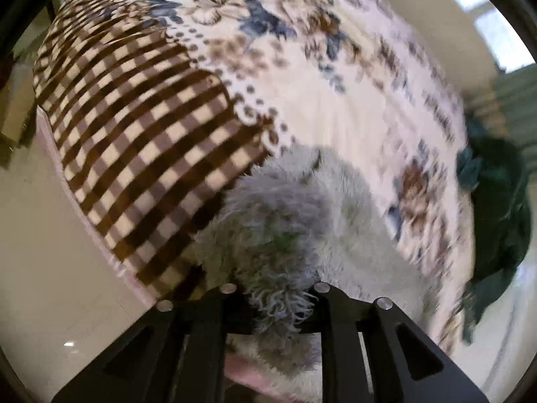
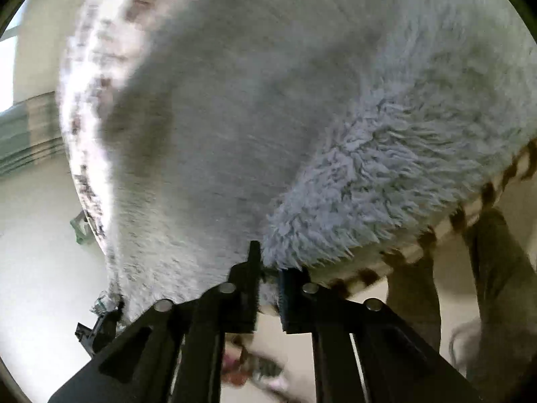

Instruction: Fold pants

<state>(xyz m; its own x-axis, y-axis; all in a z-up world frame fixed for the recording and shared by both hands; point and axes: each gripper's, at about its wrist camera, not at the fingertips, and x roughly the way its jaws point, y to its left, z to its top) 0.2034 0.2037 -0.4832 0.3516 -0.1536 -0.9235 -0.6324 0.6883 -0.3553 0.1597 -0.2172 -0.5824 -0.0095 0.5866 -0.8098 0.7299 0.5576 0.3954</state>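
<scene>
- Left wrist view: my left tongs (image 1: 278, 297) are clamped on a tuft of the fluffy grey pants (image 1: 295, 221). The pile bunches between the two fingers at 6 o'clock, and the rest of the garment spreads up toward the centre of the view.
- The pants lie on a bed, over a floral bedspread (image 1: 335, 77). A brown checked blanket (image 1: 141, 141) runs from 9 to 11 o'clock and touches the pants' left edge.
- A dark green garment (image 1: 496, 208) hangs off the bed edge at 3 o'clock, well apart from my grip.
- Risk here: I seem to hold only pile and perhaps one thin layer, so a sharp pull could slip the tuft free. The view is blurred, which makes me think I am moving fast.
- Right wrist view: my right tongs (image 2: 266, 280) have their fingers nearly together on the pants' shaggy edge at 6 o'clock. The grey fabric fills the view from 10 to 3 o'clock.
- The left tongs show small at 7 o'clock, at the pants' other corner.
- The checked blanket's edge shows at 4 o'clock, touching the pants, with the pale floor (image 2: 40, 252) below it.
- Risk here: the blanket could be dragged along into the fold. Uneven tension between my two grips would skew the crease, and the hem may droop off the bed edge.
</scene>
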